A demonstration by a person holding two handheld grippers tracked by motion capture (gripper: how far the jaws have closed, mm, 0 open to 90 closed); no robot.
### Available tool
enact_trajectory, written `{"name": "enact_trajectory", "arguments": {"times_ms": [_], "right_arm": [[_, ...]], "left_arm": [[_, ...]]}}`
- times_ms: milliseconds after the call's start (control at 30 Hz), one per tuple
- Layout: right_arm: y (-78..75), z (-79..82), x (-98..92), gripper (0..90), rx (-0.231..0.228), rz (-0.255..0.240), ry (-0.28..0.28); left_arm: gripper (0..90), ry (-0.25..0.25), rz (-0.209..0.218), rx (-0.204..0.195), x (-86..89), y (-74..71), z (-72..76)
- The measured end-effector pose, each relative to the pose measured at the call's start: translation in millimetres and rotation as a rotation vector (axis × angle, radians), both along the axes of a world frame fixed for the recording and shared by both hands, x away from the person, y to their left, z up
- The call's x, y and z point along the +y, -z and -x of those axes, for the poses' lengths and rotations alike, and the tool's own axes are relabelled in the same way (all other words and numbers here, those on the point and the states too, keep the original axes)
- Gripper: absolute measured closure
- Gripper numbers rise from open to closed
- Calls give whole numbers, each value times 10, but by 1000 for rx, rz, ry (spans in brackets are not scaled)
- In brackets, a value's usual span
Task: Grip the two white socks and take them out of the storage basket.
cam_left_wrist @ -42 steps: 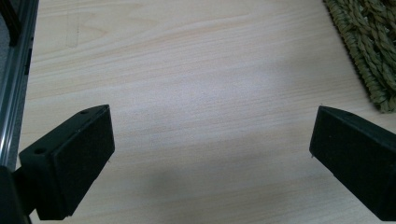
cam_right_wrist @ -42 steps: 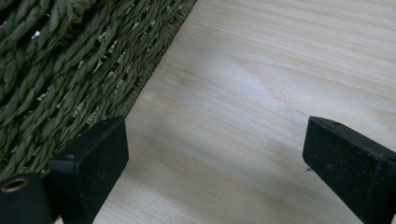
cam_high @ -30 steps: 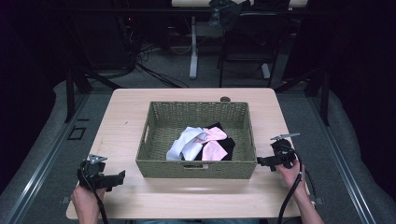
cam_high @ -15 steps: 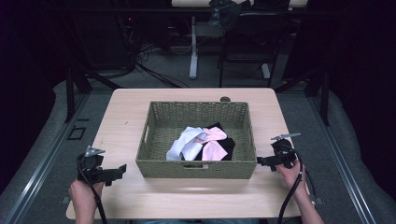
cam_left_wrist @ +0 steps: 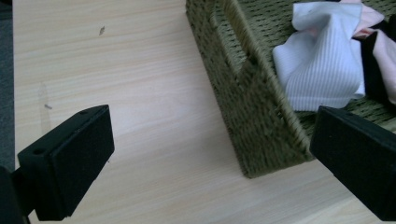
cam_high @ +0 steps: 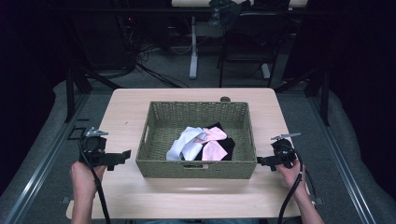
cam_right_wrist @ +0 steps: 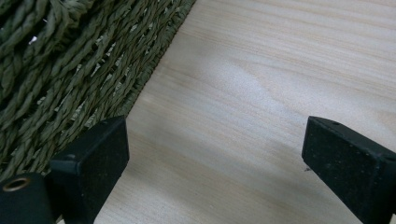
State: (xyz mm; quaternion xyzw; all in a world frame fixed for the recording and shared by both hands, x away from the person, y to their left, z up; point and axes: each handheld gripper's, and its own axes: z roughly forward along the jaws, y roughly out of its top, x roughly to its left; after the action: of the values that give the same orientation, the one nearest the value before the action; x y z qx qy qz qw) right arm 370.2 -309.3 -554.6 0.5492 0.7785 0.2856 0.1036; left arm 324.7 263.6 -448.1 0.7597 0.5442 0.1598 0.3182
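A rectangular woven green basket (cam_high: 196,169) sits mid-frame on a pale wood-grain table (cam_high: 126,112), holding crumpled white, pink and black cloths (cam_high: 201,143). The left gripper (cam_high: 120,157) and right gripper (cam_high: 264,161) flank it, matte black jaws spread, empty.

One woven basket (cam_high: 196,169) at tabletop (cam_high: 130,105) centre; inside, one white cloth (cam_high: 184,143), one pink cloth (cam_high: 214,149), one black cloth (cam_high: 229,145).

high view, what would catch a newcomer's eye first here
A woven green basket sits mid-table, holding a heap of white cloth, pink cloth and black cloth. The left gripper and right gripper flank it, each hand-held and open, pointing at the basket's sides.
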Motion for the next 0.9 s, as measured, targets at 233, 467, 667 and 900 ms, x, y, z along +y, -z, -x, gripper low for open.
{"name": "enact_trajectory", "arguments": {"times_ms": [233, 467, 667, 900], "right_arm": [[-1, -1, -2, 70, 1, -2, 0], [-2, -1, -6, 71, 2, 1, -1], [0, -3, -3, 71, 2, -1, -1], [2, -3, -1, 72, 0, 2, -4]], "left_arm": [[1, 55, -10, 11, -159, -153, -158], [1, 102, -25, 32, -347, -256, -345], [7, 142, -31, 54, -548, -292, -535], [2, 176, -64, 89, -749, -263, -684]]}}
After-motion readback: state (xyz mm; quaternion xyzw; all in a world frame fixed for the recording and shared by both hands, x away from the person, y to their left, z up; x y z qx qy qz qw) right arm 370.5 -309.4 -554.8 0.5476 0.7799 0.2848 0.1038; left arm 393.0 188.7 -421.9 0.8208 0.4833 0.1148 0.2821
